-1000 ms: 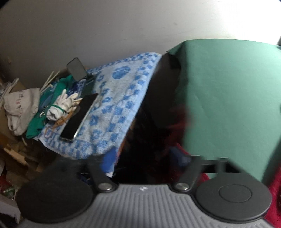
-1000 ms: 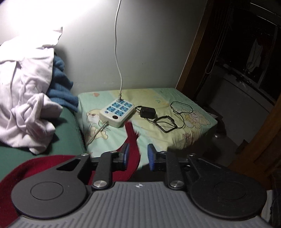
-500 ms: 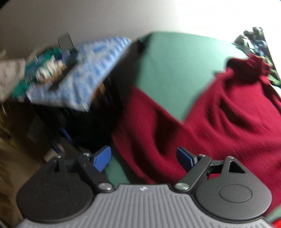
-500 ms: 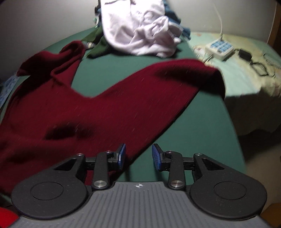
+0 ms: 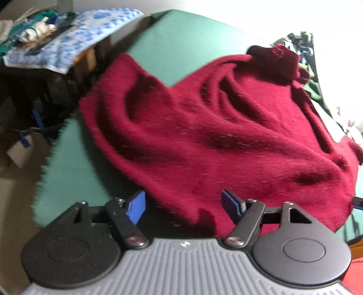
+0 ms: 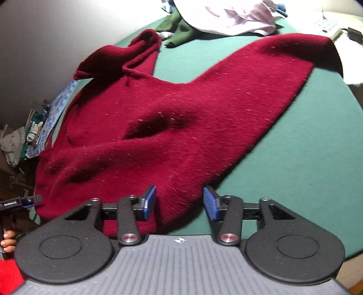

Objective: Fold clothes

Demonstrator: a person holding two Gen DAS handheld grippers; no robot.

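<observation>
Over red sweater (image 6: 172, 127), right gripper (image 6: 179, 202) tilted down, opening

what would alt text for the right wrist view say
A dark red knit sweater lies spread and rumpled across a green table, its near hem between the opening blue-padded jaws of the right gripper, whose pads are not pressing it. A pile of pale clothes sits at the table's far edge.

A dim room with a plain pale wall (image 6: 56, 34) behind a surface covered in green cloth (image 6: 306, 147). Strong light washes out the far right corner. To the left stands a low piece of furniture draped with a blue-and-white patterned cloth (image 5: 74, 38), cluttered on top. Below it, in shadow, lies a pale floor (image 5: 13, 199).
</observation>
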